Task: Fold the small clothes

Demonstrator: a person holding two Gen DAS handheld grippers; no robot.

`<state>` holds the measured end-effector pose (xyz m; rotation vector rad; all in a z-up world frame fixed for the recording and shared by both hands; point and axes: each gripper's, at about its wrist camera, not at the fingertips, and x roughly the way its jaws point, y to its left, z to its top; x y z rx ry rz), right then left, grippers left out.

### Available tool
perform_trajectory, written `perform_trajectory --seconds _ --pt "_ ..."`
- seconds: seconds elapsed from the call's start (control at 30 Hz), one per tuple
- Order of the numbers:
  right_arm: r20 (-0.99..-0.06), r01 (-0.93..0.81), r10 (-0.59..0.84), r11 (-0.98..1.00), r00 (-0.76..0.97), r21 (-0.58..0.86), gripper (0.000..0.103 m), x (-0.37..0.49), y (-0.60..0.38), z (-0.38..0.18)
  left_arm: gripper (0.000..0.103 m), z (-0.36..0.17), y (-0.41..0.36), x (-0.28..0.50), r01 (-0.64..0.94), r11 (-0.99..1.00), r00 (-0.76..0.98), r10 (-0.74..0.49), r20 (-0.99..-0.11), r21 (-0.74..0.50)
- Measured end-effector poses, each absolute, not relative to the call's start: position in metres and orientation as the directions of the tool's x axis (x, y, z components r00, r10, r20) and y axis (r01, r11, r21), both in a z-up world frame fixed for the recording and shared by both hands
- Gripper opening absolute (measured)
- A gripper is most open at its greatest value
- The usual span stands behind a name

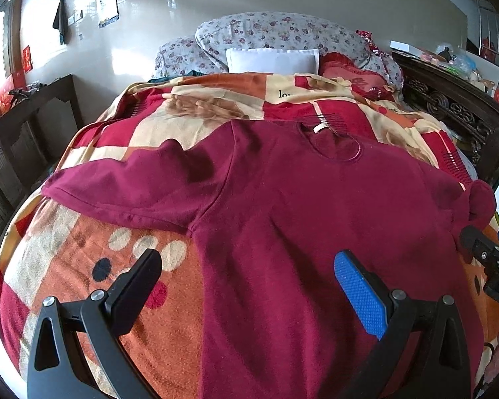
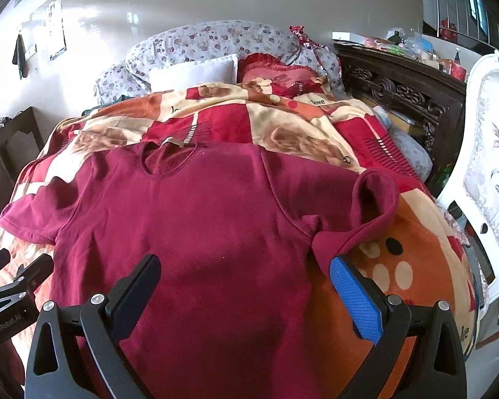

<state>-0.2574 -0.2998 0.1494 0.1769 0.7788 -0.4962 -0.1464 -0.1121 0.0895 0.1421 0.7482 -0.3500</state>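
Garment: dark red short-sleeved knit T-shirt (image 1: 299, 219), spread front-up on patterned red-orange fleece blanket (image 1: 83, 259) covering bed, neckline toward white rectangular pillow (image 1: 272, 60) | Right sleeve (image 2: 372, 206): curled upward | Left gripper (image 1: 249, 277): jaws spread wide, holding nothing, above hem | Right gripper (image 2: 246, 277): jaws spread wide, holding nothing, above hem

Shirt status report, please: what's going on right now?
Left gripper and right gripper open, empty. Maroon shirt flat on blanket, one sleeve curled. Nothing blocking.
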Motion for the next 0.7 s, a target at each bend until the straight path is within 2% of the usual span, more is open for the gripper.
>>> perform_trajectory --seconds 0.7 --pt "-0.727 0.441 -0.338 0.896 0.597 -0.054 0.103 -0.216 -0.277 0.142 0.103 0.084 -0.104 -0.12 0.333 0.943 0.677 -0.248 -0.693 -0.012"
